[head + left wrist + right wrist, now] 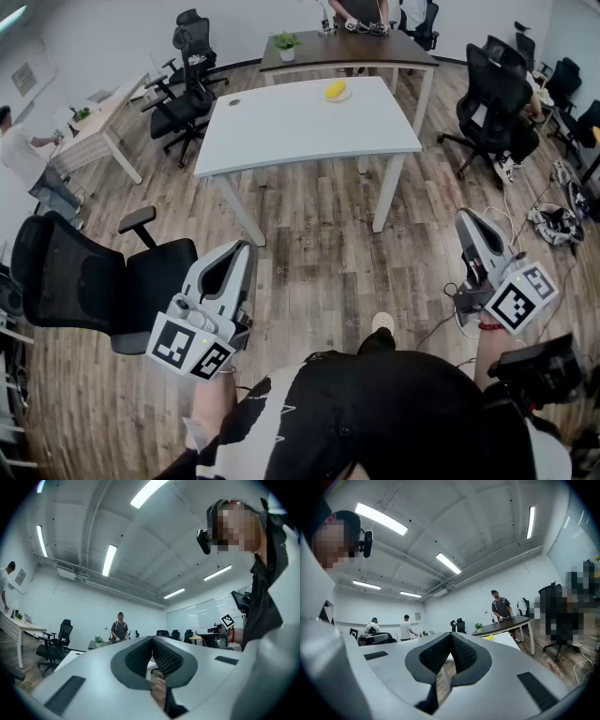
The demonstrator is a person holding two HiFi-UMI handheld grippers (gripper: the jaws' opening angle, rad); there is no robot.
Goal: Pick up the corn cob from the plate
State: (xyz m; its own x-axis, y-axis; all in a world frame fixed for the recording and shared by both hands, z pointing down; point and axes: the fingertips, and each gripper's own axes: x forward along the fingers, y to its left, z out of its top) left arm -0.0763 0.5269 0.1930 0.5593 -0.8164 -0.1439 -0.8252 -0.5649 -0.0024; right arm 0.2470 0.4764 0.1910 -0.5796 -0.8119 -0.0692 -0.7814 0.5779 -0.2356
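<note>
A yellow corn cob (336, 89) lies on a small plate (345, 95) near the far edge of the white table (300, 127). Both grippers are held low, well short of the table, over the wooden floor. My left gripper (246, 247) is shut with nothing between its pads; in the left gripper view its jaws (152, 639) meet at the tips. My right gripper (466, 217) is also shut and empty, pointing level toward the table. In the right gripper view the closed jaws (451, 635) sit in front, with the corn cob (488, 638) small and far beyond them.
A black office chair (94, 281) stands close at my left. More chairs (492, 103) ring the white table. Behind it is a dark table (347, 47) with a potted plant (286, 42) and a person working. Cables (553, 220) lie on the floor at right.
</note>
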